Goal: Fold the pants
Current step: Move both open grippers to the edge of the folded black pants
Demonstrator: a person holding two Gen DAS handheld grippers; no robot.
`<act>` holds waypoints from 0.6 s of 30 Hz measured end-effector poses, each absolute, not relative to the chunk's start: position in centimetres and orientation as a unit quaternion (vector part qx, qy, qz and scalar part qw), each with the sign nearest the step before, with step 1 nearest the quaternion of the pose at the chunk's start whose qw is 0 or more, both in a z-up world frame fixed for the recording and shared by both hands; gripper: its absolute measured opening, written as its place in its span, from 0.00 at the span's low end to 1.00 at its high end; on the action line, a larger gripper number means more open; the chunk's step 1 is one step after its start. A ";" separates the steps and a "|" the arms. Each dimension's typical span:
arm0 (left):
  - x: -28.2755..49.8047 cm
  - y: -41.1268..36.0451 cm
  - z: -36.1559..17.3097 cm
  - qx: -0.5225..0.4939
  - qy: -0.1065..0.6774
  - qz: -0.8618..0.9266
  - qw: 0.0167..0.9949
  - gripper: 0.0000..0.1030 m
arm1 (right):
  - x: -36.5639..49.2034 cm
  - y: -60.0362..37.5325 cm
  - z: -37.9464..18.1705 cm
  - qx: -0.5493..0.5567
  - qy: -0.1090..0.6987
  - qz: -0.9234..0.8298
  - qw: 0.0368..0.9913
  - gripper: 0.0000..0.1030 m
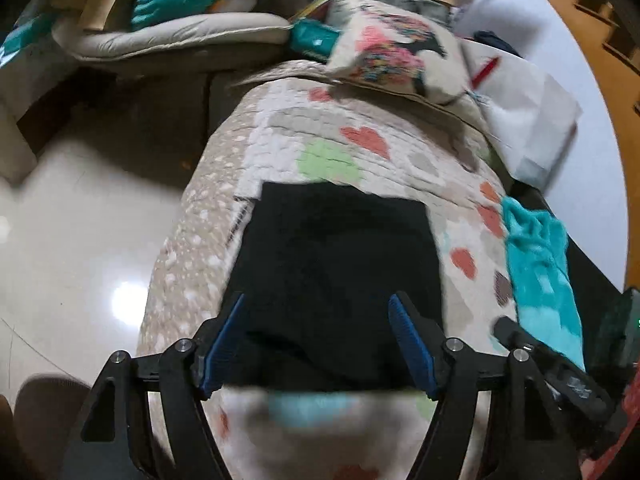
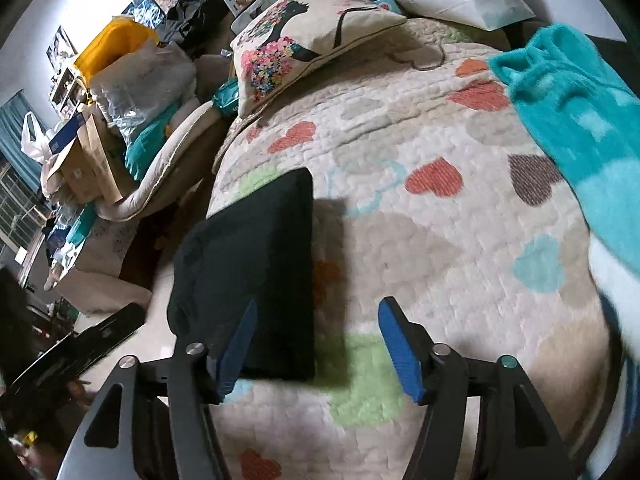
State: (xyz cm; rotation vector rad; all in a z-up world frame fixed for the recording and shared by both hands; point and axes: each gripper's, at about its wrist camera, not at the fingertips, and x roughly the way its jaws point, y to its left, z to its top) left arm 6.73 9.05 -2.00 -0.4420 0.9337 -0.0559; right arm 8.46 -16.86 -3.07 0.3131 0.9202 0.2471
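Observation:
The black pants (image 1: 336, 256) lie folded into a compact rectangle on the heart-patterned quilt (image 1: 360, 152). My left gripper (image 1: 318, 308) is open, its blue pads spread above the near edge of the folded pants, holding nothing. In the right wrist view the folded pants (image 2: 256, 264) lie left of centre on the quilt (image 2: 440, 240). My right gripper (image 2: 316, 316) is open and empty; its left finger hangs over the pants' near right corner, its right finger over bare quilt.
A teal towel (image 2: 580, 120) lies on the quilt's right side, also in the left wrist view (image 1: 536, 264). A printed cushion (image 2: 304, 28) sits at the far end. Left of the quilt is a cluttered sofa (image 1: 172, 36) and glossy floor (image 1: 72, 240).

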 end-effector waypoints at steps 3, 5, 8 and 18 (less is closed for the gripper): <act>8.9 9.5 -3.3 -0.197 0.453 -0.030 0.869 0.70 | 11.3 -16.0 -3.4 0.140 0.464 0.129 0.865 0.71; 9.9 10.0 -4.2 -0.205 0.459 -0.036 0.864 0.70 | 13.1 -15.4 -4.0 0.126 0.471 0.132 0.863 0.71; 10.9 11.2 -5.6 -0.233 0.469 -0.041 0.851 0.70 | 15.1 -14.6 -5.4 0.124 0.483 0.134 0.856 0.71; 12.7 13.2 -9.8 -0.286 0.477 -0.065 0.828 0.77 | 17.0 -13.9 -9.2 0.171 0.501 0.161 0.833 0.78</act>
